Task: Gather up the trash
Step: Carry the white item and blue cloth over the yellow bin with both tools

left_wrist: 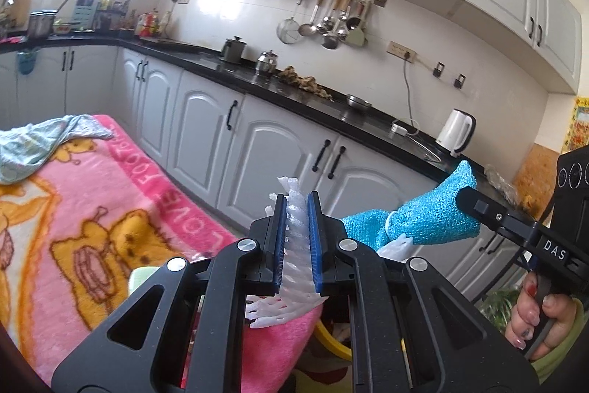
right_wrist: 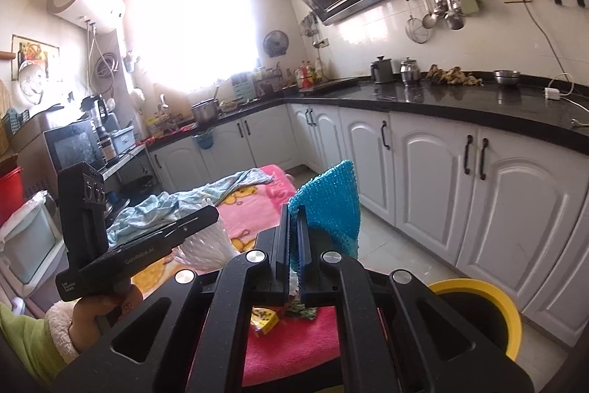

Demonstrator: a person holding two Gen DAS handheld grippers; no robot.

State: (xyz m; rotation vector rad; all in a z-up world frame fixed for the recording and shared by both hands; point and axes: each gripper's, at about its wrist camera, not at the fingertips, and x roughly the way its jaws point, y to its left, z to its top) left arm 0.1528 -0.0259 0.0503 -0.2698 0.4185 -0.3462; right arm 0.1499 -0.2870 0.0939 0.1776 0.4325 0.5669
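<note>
My left gripper is shut on a piece of white foam netting, which sticks out above and below the blue pads. It hangs over the end of a pink cartoon blanket. My right gripper is shut on a turquoise knitted cloth that stands up past the fingertips. In the left wrist view the turquoise cloth and the right gripper's body show at the right. The left gripper and its white netting show at the left of the right wrist view. A yellow-rimmed bin sits low at the right.
White cabinets under a black countertop run along the right, with a white kettle, pots and hanging utensils. A light cloth lies on the blanket. A small yellow box lies on the pink cover below my right gripper.
</note>
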